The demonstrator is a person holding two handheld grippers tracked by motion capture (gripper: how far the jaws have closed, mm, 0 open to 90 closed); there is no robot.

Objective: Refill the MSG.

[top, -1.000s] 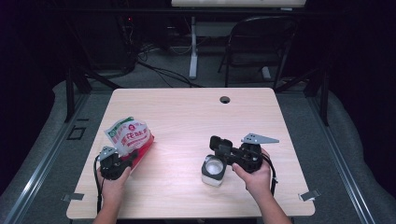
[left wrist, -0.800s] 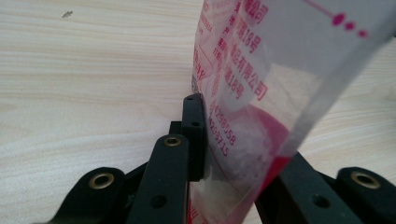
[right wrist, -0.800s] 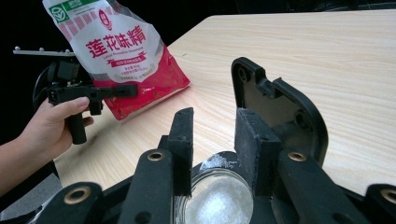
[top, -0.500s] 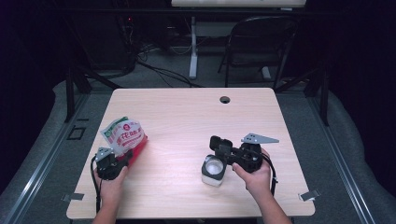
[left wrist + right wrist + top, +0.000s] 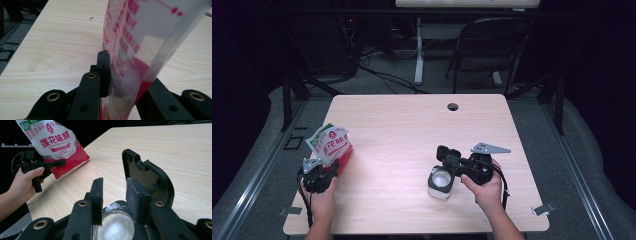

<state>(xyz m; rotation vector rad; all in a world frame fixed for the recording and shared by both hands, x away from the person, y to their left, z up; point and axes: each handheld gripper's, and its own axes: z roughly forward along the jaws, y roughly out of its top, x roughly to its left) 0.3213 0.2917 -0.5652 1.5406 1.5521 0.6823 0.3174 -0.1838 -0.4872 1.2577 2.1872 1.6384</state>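
A red and white seasoning bag [image 5: 331,145] stands tilted at the table's left edge, its lower end between the jaws of my left gripper [image 5: 319,172]. In the left gripper view the bag [image 5: 135,50] is pressed from both sides by that gripper [image 5: 127,75], whose jaws have just been opening slightly. My right gripper [image 5: 447,170] is at a small glass jar [image 5: 441,184] of white crystals, whose black flip lid [image 5: 448,151] stands open. Seen from the right gripper [image 5: 116,187], the pads flank the jar [image 5: 115,225] rim closely, the lid [image 5: 150,177] behind. The bag [image 5: 52,145] shows farther off.
The wooden table [image 5: 412,125] has a round cable hole [image 5: 453,106] near its far edge. Beyond the table stand a folding chair [image 5: 492,45] and a desk leg among cables on the floor.
The left gripper and the bag have shifted a little to the left, toward the table's edge, and the bag stands more upright. The right gripper and the jar have not moved.
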